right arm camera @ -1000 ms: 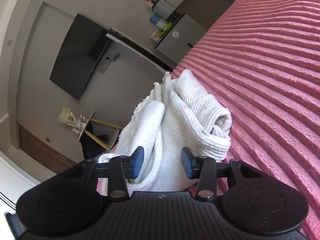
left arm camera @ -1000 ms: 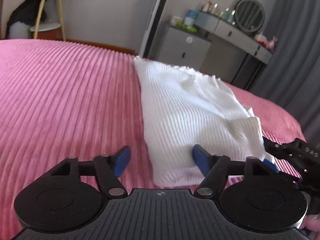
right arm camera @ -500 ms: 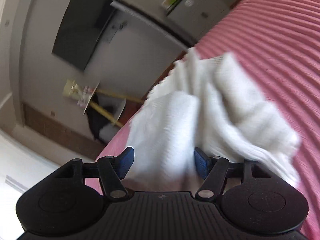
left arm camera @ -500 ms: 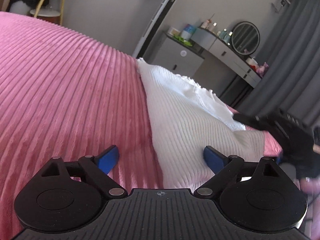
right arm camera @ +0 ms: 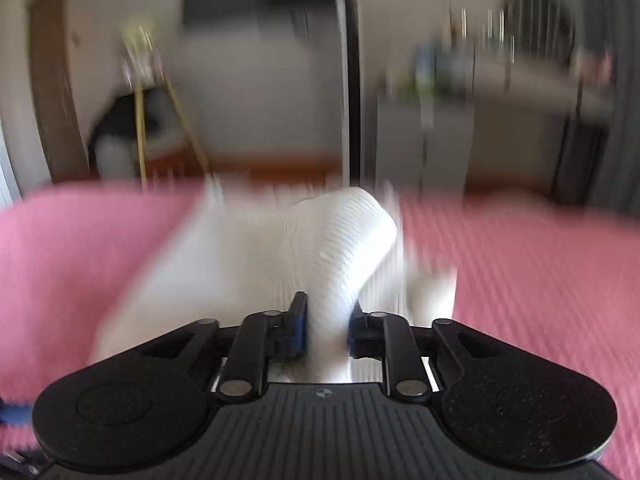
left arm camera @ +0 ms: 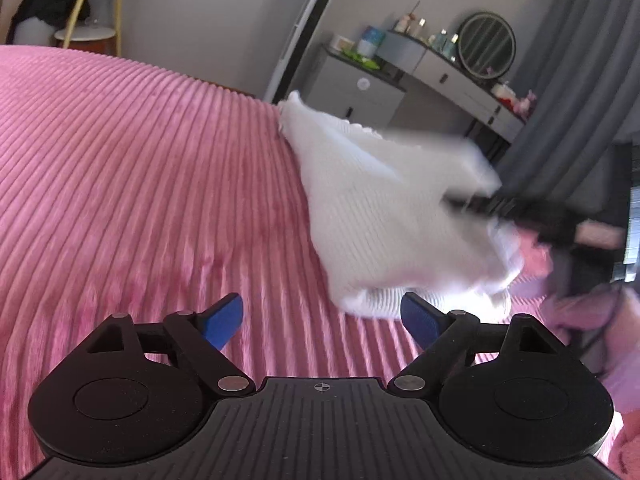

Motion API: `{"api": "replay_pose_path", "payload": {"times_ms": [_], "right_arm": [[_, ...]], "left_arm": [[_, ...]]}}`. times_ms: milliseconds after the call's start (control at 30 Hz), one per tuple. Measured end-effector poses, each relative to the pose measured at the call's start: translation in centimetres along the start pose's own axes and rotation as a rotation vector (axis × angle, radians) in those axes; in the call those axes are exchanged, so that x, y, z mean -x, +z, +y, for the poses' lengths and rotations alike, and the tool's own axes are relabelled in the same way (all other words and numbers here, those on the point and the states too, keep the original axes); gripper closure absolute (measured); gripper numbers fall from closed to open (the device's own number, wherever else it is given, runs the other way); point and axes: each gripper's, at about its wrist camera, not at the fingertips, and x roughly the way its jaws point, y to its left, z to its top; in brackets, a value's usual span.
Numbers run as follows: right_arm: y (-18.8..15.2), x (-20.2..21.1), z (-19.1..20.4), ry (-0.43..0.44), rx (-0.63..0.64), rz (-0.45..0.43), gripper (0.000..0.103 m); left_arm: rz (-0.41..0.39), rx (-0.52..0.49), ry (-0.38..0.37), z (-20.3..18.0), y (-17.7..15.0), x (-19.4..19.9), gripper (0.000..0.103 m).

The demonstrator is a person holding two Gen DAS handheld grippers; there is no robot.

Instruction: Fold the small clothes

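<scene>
A white ribbed knit garment [left arm camera: 380,208] lies on the pink ribbed bedcover [left arm camera: 140,160], and its right side is pulled up off the bed. My right gripper [right arm camera: 326,320] is closing, and its blue pads pinch a rolled fold of the garment [right arm camera: 344,240]. In the left wrist view the right gripper [left arm camera: 520,208] is a dark blur at the cloth's raised right edge. My left gripper [left arm camera: 320,312] stands wide, its jaws closing a little, just short of the garment's near corner. Only bedcover lies between its fingers.
Past the bed's far edge stand a grey cabinet [left arm camera: 356,92], a dressing table with a round mirror [left arm camera: 486,46] and a yellow-legged side table [left arm camera: 88,20]. Grey curtains [left arm camera: 580,80] hang at the right. A pink sleeve [left arm camera: 592,312] shows at the right edge.
The right gripper opened, rolled upright, then closed on a fold of the garment and lifted it. The cloth's right side rose off the bed. The left gripper shifted slightly and stayed open.
</scene>
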Motion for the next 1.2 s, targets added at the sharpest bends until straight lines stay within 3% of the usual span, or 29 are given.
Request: {"api": "replay_pose_path", "payload": {"times_ms": [100,167,233,400,433,500,600,667,733,767,933,1067,1200], "right_arm": [[-1.0,1.9,-2.6,0.096,-0.222,-0.016,0.075],[-1.8,4.5,-4.1,0.164,-0.378,-0.063,0.063],[-3.1,6.3,-4.9,0.247,-0.461,-0.088,0.059],[-4.5,5.3,-4.9,0.264,-0.483,-0.003,0.05],[-4.6,5.0,-5.2,0.261,-0.487,0.019,0.044],[-4.5,4.6,-5.8,0.244,-0.503,0.025,0.043],[-4.5,3.9,-6.2,0.288,-0.562,0.034,0.044],[-4.0,3.2,-5.8,0.299,-0.53,0.049,0.064],[-3.4,3.2,-4.8,0.246,-0.437,0.041,0.079],[-3.0,3.6,-4.3,0.209,-0.381,0.021,0.081],[-2.3,6.5,-2.7,0.068,-0.178,-0.127,0.085],[-3.3,5.1,-2.8,-0.011,-0.121,-0.075,0.085],[-4.2,3.9,-3.5,0.002,-0.135,-0.059,0.085]], "left_arm": [[0.023,-0.027,0.019,0.0,-0.7,0.1,0.013],[0.031,-0.038,0.026,0.0,-1.5,0.4,0.013],[0.026,-0.054,0.037,-0.3,-1.7,0.4,0.013],[0.007,-0.092,0.023,-1.7,-1.2,-0.2,0.013],[0.005,-0.11,0.043,-2.0,-1.1,-0.7,0.014],[0.025,-0.119,0.08,-2.3,-0.9,-1.7,0.018],[0.026,-0.099,0.084,-2.5,-0.2,-2.2,0.02],[0.039,-0.07,0.068,-2.7,0.3,-2.4,0.023],[0.062,-0.05,0.063,-3.1,0.9,-2.9,0.028],[0.078,-0.056,0.073,-3.2,1.2,-3.2,0.03],[0.117,-0.038,0.123,-3.4,2.2,-4.4,0.04],[0.135,-0.041,0.132,-3.5,2.5,-4.7,0.043],[0.145,-0.062,0.137,-3.7,2.5,-5.0,0.044]]}}
